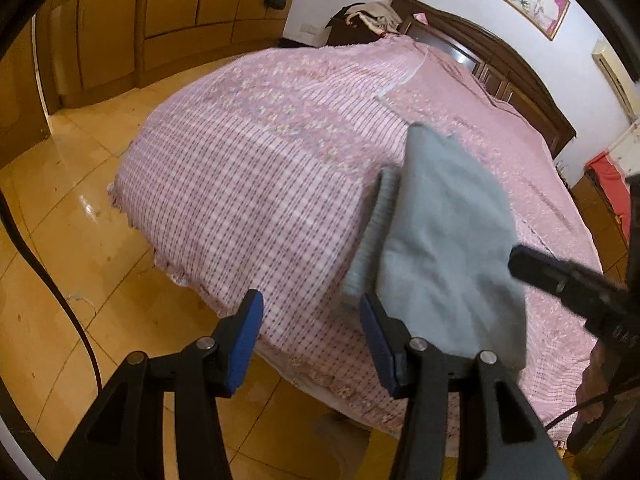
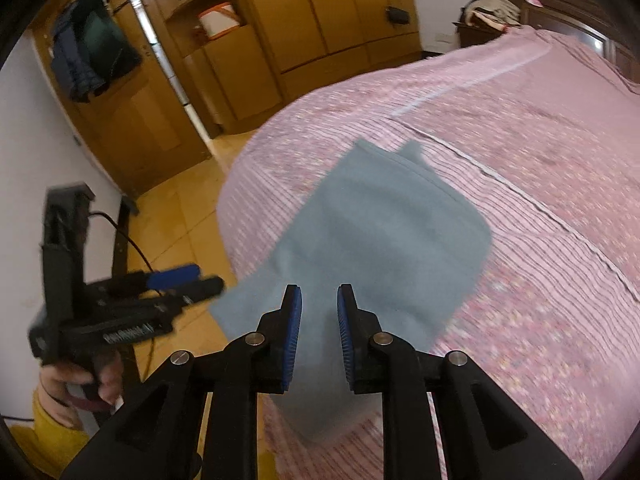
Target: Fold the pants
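Grey-blue pants [image 2: 392, 232] lie folded on the pink bed cover [image 2: 540, 152], near the bed's near edge, and part of them hangs toward me. My right gripper [image 2: 319, 294] hovers over the near end of the pants. Its jaws stand a little apart; cloth shows in the gap and the pads do not press on it. My left gripper [image 1: 311, 300] is open over the checked corner of the cover [image 1: 240, 168], just left of the pants [image 1: 440, 220], and holds nothing. The right gripper [image 1: 520, 258] reaches in from the right, blurred. The left gripper [image 2: 192, 280] shows at the left.
The bed's left edge drops to a shiny tiled floor [image 1: 72, 248]. Wooden wardrobes [image 2: 320, 12] and a door stand beyond it. A dark headboard [image 1: 500, 52] and a pile of clothes [image 1: 372, 12] are at the far end. A hand [image 2: 68, 384] in a yellow sleeve grips the left handle.
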Tool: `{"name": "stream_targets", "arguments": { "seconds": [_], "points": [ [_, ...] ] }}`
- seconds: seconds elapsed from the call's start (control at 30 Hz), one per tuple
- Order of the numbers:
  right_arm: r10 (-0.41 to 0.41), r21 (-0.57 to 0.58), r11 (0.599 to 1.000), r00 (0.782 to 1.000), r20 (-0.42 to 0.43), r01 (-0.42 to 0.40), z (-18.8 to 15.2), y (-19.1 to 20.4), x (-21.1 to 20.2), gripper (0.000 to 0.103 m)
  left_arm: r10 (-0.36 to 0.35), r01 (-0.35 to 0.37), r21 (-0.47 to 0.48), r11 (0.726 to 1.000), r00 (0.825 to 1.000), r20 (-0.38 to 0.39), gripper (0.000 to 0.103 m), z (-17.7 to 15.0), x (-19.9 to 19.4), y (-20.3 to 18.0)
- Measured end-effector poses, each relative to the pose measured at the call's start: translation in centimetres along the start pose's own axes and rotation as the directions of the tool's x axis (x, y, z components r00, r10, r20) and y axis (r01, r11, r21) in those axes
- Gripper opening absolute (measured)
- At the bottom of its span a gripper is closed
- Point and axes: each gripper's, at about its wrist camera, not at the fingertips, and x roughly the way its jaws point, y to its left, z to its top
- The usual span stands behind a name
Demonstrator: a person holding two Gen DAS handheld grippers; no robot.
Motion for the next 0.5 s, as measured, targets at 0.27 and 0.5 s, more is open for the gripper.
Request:
{"name": "stream_targets", "arguments": {
  "seconds": [0.27,0.5],
  "points": [
    [-0.077,0.023,0.997,0.997,-0.001,0.077,-1.8,-1.7,-0.8,0.022,-0.101,0.102,0.024,0.994,0.994,-0.027,0.053,0.3,0.7,-2.5],
    [-0.093,0.039,0.995,0.996,0.01,0.093,-2.2,-2.1,-1.1,0.024,-0.126,0.126,-0.004,0.992,0.99,-0.07,0.054,-0.3,2.5,-3.6]
  ]
}}
